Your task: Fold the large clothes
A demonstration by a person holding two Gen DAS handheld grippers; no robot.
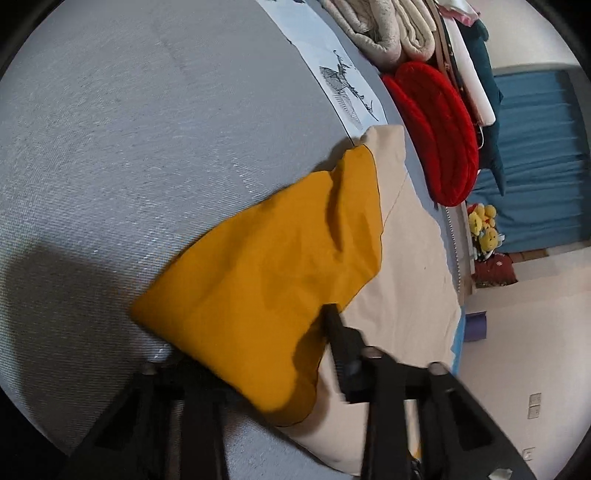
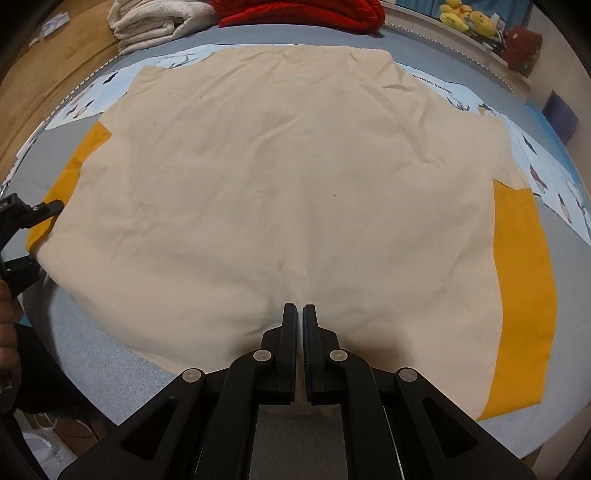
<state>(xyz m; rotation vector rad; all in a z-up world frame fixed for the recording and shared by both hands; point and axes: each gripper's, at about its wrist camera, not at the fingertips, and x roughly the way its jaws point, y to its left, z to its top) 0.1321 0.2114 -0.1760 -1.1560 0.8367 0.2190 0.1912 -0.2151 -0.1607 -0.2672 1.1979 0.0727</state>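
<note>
Garment spread flat across grey bed.

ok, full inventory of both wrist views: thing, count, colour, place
garment: 1, cream with mustard-yellow sleeves, spread flat on the bed
left sleeve: 1, mustard, lying over the garment's edge
bed cover: 1, grey, under everything
printed sheet: 1, pale blue with figures, under the garment
folded blankets: 1 stack, off-white, far edge of the bed
red blanket: 1, red, beside the stack
plush toys: a few, yellow, on a ledge past the bed
left gripper: 1, black, at the left sleeve
right gripper: 1, black, fingers shut, at the near hem
</note>
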